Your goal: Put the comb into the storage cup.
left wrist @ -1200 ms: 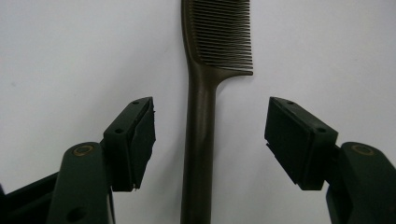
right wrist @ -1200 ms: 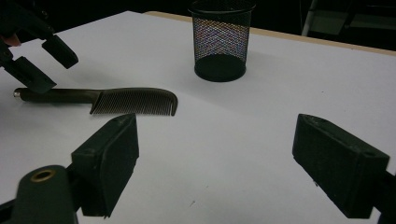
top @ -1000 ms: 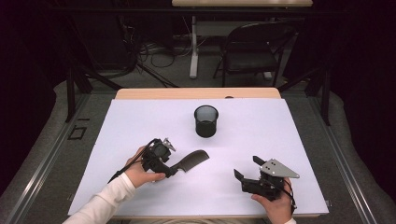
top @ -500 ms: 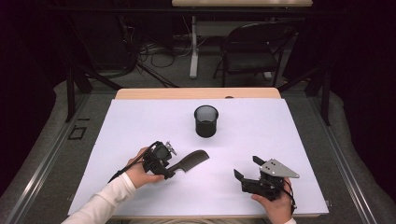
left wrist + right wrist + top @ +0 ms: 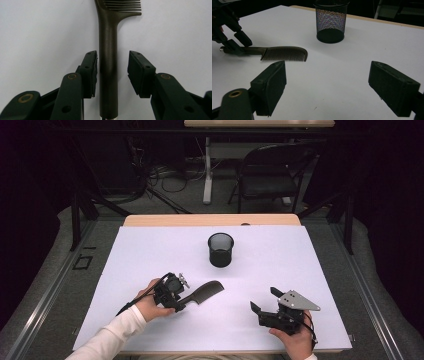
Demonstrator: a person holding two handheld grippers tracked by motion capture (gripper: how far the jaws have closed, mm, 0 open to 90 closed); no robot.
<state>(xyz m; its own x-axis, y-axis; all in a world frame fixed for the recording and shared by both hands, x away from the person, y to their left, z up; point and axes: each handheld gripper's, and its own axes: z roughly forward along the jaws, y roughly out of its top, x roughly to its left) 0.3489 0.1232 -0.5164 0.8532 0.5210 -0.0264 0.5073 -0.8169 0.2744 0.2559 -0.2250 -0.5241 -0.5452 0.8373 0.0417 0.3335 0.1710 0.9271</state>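
Left tongs (image 5: 112,72) narrower round comb handle (image 5: 108,62)

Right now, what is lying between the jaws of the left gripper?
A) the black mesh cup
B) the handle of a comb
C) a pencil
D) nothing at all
B, because the left gripper view shows the dark handle of the comb running straight up between the two jaws of the left gripper, which have just been closing around it, with a small gap on one side.
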